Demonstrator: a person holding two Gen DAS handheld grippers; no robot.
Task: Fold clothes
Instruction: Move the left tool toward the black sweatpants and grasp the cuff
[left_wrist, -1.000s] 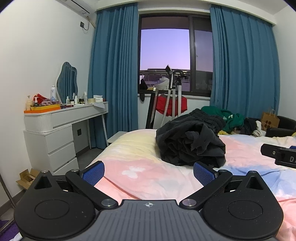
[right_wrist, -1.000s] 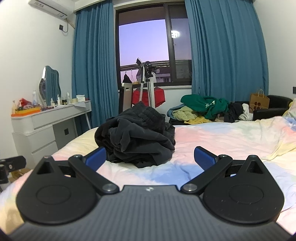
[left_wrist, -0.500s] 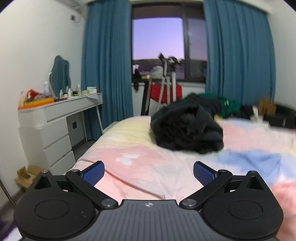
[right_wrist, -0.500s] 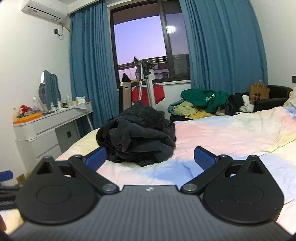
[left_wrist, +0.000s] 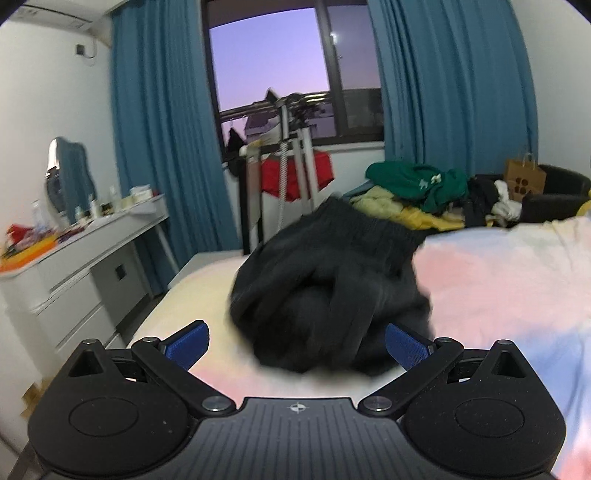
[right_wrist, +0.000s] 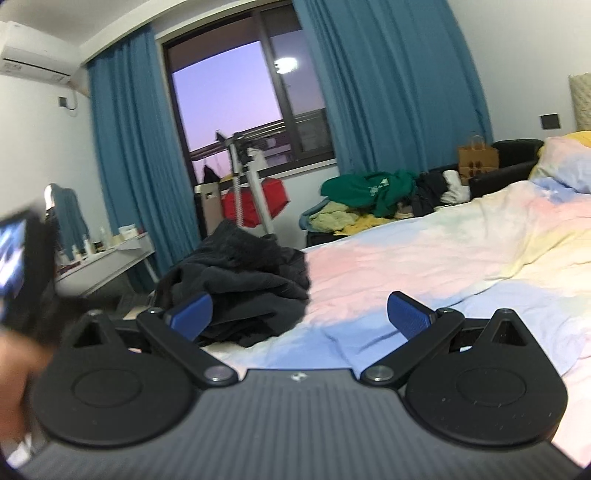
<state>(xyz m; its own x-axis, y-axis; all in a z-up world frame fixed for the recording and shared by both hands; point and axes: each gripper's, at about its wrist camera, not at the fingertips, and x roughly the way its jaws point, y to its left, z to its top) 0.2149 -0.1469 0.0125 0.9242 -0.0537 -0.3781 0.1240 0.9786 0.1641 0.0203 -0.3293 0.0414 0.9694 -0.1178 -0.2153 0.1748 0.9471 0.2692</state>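
black garment heap dead ahead of left tongs, spread | right tongs spread, heap off their left | left nearer

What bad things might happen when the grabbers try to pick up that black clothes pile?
1. The black pile is bunched in many layers, so the open left gripper may pinch several folds at once and lift a tangle.
2. The pile sits near the bed's edge, so a tug that way might drag it off.
3. The right gripper points mostly at bare sheet, with the pile off to its left, so it may catch bedding instead.
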